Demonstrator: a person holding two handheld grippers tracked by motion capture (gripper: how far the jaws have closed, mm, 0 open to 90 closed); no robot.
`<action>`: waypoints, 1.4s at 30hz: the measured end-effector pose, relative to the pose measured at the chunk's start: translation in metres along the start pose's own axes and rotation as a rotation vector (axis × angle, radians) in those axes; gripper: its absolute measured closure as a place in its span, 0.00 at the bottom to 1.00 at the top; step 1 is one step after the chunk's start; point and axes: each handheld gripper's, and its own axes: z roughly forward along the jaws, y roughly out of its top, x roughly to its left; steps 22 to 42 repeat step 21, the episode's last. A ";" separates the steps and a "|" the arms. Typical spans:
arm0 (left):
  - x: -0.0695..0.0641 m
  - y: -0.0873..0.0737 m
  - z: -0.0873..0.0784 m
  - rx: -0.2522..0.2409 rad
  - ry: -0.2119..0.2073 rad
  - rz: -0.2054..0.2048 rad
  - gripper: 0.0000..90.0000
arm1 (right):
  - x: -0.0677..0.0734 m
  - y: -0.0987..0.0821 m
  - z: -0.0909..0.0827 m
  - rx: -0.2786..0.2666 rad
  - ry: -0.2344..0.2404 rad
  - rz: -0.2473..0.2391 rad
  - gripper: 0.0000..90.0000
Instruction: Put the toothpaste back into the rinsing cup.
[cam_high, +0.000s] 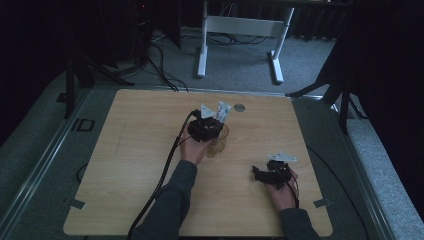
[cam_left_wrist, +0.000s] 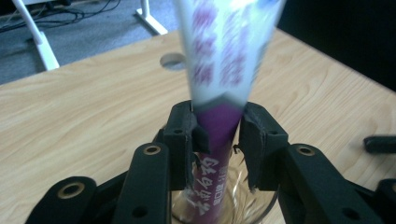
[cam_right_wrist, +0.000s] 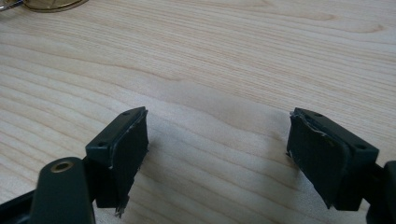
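Near the middle of the table (cam_high: 150, 130), the left gripper (cam_left_wrist: 217, 135) stands over a clear glass (cam_left_wrist: 261, 205) with a white-and-purple tube (cam_left_wrist: 219, 70) upright between its jaws, lower end inside the glass and upper end leaning toward the far edge. In the left gripper view the pads sit just beside the tube's purple neck with a thin gap on at least one side, so the jaws are half-wide and no firm clamp is evident. Risk one: an unsupported tube may tip, since most of its length stands above the rim; its weight could then lever the glass over. Risk two: lifting the gripper away at an angle may drag a pad against the tube and pull it out, or nudge the glass sideways. Withdraw straight up, jaws spread further. The blur on the tube's upper part suggests movement, so confirm it has settled first. Toward the near right corner, the right gripper (cam_high: 272, 172) rests low over bare wood with its jaws wide and nothing between them, well apart from the glass; it offers no steadying support there.
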 end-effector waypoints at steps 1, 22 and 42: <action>0.001 -0.002 -0.003 -0.025 -0.013 -0.005 0.71 | 0.000 0.000 0.000 0.000 0.000 0.000 0.23; 0.036 -0.040 -0.051 -0.043 0.114 -0.093 0.53 | 0.000 0.000 0.000 0.000 0.000 0.000 0.23; 0.036 -0.040 -0.051 -0.043 0.114 -0.093 0.53 | 0.000 0.000 0.000 0.000 0.000 0.000 0.23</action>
